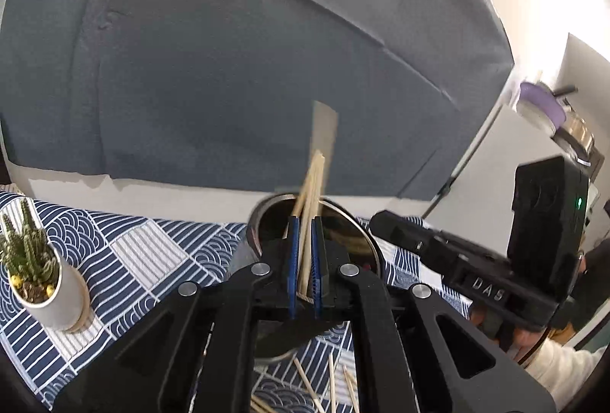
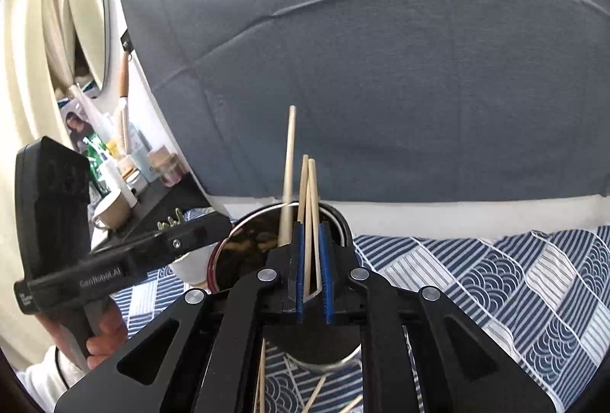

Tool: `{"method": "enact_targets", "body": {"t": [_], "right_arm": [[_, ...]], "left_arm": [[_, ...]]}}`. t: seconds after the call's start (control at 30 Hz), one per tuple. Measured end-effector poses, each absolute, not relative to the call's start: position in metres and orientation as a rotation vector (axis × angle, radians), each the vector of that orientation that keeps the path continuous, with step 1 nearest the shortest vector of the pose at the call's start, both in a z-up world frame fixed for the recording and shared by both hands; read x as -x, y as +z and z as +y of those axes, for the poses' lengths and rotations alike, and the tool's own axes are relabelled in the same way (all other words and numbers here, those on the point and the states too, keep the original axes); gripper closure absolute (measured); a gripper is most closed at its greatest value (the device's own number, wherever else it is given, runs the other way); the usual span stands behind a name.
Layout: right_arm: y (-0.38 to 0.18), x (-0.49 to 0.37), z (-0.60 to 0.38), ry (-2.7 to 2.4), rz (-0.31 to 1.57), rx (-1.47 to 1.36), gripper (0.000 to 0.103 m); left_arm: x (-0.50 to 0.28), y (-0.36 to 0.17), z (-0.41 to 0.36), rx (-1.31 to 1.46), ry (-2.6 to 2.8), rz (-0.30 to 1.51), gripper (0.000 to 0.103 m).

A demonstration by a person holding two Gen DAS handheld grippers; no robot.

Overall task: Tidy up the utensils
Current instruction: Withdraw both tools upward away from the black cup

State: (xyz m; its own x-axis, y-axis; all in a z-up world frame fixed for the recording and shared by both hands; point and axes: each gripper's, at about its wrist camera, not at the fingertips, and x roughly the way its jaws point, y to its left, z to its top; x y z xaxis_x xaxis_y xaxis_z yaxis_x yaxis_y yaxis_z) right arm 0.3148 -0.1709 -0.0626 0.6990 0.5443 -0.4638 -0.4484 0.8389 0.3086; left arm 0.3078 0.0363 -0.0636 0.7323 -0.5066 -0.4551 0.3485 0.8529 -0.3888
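A round metal utensil cup [image 1: 354,233] stands on the patterned tablecloth; it also shows in the right wrist view [image 2: 244,241]. My left gripper [image 1: 304,222] is shut on thin wooden chopsticks [image 1: 310,192] held upright over the cup's mouth. My right gripper [image 2: 310,226] is shut on wooden chopsticks [image 2: 309,207] over the same cup. A thicker pale chopstick [image 2: 288,176] leans in the cup. Several loose chopsticks [image 1: 328,386] lie on the cloth below the grippers, seen also in the right wrist view [image 2: 316,394].
A small cactus in a white pot [image 1: 42,279] stands at the left on the blue-and-white cloth [image 2: 514,279]. A grey fabric backdrop [image 1: 248,69] hangs behind. A cluttered shelf with bottles and cups [image 2: 126,176] is at the left.
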Motion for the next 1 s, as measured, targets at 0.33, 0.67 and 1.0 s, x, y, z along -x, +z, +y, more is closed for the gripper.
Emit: {"method": "enact_targets", "body": {"t": [0.33,0.67,1.0], "right_arm": [[-0.047,-0.274,-0.195,0.493,0.559,-0.172,0.045],[-0.049,-0.237,-0.214,0.464,0.576,-0.192,0.026],[-0.066,-0.208,-0.230,0.438,0.621,-0.201,0.018]], "left_arm": [[-0.276,-0.055,0.039,0.272,-0.433,0.591,0.073],[-0.231,-0.052,0.043,0.221,-0.352,0.625,0.039],[-0.196,-0.064,0.051,0.219,-0.253,0.682,0.012]]}}
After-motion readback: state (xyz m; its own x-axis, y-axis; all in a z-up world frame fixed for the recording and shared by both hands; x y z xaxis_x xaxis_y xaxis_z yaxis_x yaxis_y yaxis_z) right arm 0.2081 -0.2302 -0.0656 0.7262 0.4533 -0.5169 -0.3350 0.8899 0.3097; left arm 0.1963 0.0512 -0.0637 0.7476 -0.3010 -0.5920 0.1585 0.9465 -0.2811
